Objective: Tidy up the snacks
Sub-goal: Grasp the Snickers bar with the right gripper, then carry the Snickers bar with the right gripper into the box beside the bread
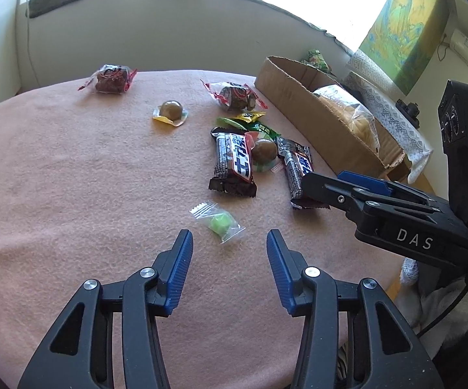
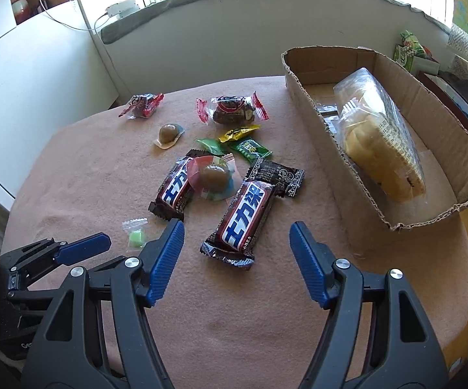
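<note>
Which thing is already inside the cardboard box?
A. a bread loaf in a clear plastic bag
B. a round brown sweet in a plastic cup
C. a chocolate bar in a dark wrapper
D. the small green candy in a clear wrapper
A: the bagged bread lies inside the cardboard box, while the chocolate bars, the green candy and the brown sweets are all out on the pink cloth.

We see two dark chocolate bars (image 2: 245, 222) lying flat mid-desk, a domed brown jelly cup (image 2: 212, 175) resting between them, and a small clear packet with a green candy (image 1: 221, 222) nearer us. Behind lie green and yellow sachets (image 2: 243, 141) and two red-trimmed nut cakes (image 2: 232, 108) — while the open cardboard box (image 2: 434, 107) at right holds bagged bread (image 2: 382, 136).
</note>
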Demonstrator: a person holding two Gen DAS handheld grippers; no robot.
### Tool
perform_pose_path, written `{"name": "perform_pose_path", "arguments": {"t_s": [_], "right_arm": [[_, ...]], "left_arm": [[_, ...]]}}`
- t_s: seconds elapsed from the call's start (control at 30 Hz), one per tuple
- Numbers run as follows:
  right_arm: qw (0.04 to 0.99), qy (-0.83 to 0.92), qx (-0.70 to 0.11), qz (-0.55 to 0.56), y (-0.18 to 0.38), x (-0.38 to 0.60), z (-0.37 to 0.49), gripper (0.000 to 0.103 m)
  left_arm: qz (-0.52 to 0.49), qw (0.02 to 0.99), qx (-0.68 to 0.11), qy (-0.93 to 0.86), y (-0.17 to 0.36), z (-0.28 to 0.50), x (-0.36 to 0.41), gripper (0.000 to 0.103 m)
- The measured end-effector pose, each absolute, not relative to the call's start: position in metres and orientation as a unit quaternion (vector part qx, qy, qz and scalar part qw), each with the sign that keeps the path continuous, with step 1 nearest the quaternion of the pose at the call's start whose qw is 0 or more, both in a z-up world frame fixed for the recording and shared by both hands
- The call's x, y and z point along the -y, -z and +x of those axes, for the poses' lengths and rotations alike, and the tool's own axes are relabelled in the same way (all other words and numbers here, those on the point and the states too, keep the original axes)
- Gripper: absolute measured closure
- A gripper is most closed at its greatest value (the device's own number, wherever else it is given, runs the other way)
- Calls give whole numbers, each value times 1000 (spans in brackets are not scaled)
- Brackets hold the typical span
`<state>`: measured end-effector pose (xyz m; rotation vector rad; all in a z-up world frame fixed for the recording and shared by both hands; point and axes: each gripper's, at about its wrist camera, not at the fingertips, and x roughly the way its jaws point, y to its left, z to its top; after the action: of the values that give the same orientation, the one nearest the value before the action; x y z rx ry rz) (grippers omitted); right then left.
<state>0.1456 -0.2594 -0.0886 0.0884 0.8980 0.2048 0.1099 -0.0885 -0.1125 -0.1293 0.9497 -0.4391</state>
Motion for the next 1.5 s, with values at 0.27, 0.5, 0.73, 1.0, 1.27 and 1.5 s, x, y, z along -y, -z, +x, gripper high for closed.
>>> {"name": "perform_pose_path", "arguments": {"t_s": [0.27,0.5,0.73,1.0,1.27,1.5], "right_arm": [[885,-91,-454,43,103,255,165,36],[882,-85,-463,31,111,248,176,41],[882,-78,-465,17,115,248,182,52],[881,-77,-466,15,113,254,179,72],[884,-79,-461,15,113,256,177,73],[886,-87,-454,27,110,260,173,73]], "left_arm": [[-55,864,-456,206,119,120,95,57],[-44,871,-451,191,120,122,94,73],[-21,876,-447,182,121,122,95,83],[-29,876,-445,183,120,121,91,85],[-44,878,-443,176,117,118,79,85],[-60,881,-436,172,110,114,70,85]]}}
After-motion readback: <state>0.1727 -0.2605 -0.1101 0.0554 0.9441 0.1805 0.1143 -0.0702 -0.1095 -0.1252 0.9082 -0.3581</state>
